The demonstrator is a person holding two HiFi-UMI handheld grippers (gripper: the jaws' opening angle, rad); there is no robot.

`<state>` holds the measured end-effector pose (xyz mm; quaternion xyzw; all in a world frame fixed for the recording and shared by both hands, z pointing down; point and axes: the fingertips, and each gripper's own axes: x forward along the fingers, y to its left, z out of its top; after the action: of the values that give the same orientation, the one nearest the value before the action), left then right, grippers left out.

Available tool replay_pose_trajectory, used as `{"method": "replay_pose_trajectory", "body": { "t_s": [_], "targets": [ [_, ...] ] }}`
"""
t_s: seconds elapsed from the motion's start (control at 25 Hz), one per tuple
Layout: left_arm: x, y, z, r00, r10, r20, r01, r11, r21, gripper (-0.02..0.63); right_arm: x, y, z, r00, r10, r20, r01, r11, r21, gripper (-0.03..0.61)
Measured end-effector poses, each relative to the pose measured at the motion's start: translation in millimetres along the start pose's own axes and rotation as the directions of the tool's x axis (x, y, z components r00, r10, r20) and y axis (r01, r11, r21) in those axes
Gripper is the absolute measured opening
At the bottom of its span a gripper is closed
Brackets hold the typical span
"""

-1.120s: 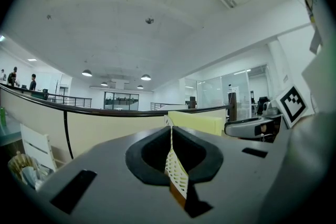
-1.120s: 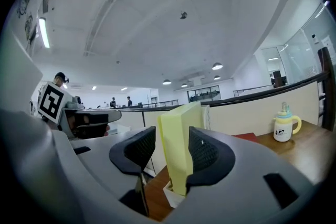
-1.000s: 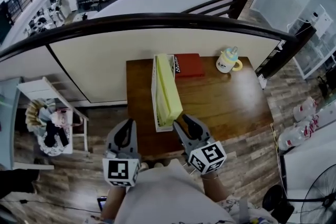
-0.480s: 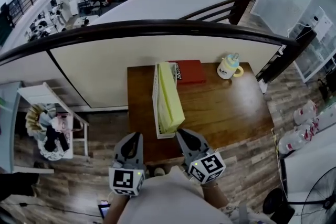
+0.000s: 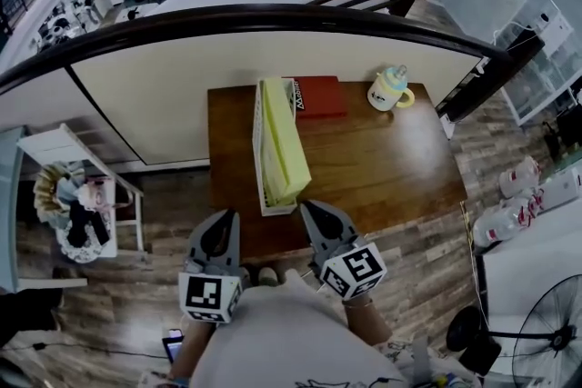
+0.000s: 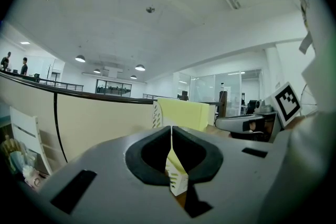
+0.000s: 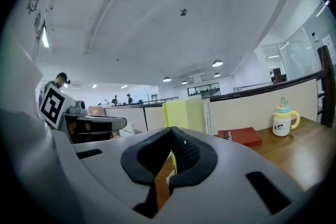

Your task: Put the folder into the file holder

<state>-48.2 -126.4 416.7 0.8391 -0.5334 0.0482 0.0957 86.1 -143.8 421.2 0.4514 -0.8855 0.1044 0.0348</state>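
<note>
A yellow folder (image 5: 284,141) stands upright in the white file holder (image 5: 257,150) on the left part of the wooden table (image 5: 382,168). Both grippers hover at the table's near edge, just short of the holder's near end. My left gripper (image 5: 221,221) is shut and empty, a little left of the holder. My right gripper (image 5: 314,212) has just been closing, and its jaws now meet with nothing between them. The left gripper view has the folder (image 6: 182,113) beyond the shut left gripper (image 6: 171,128). In the right gripper view the folder (image 7: 182,114) stands behind the right gripper (image 7: 171,131).
A red book (image 5: 318,95) lies at the table's back, right of the holder. A small cup with a yellow handle (image 5: 389,89) stands further right. A curved half wall with a dark rail (image 5: 182,68) runs behind the table. A white rack (image 5: 73,195) stands left.
The right gripper's jaws have closed and its tip now stands slightly back from the folder's near end. The left gripper has sunk a little. The folder and holder stay put.
</note>
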Motion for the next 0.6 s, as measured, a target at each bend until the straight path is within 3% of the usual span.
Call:
{"method": "replay_pose_trajectory", "body": {
  "t_s": [0.6],
  "targets": [
    [-7,12,-4,0.999,0.027,-0.016,-0.028,1.000,-0.013,0.009,0,5,-6,1.000,0.000,-0.013,0.000,1.000,0.009,0.000]
  ]
}}
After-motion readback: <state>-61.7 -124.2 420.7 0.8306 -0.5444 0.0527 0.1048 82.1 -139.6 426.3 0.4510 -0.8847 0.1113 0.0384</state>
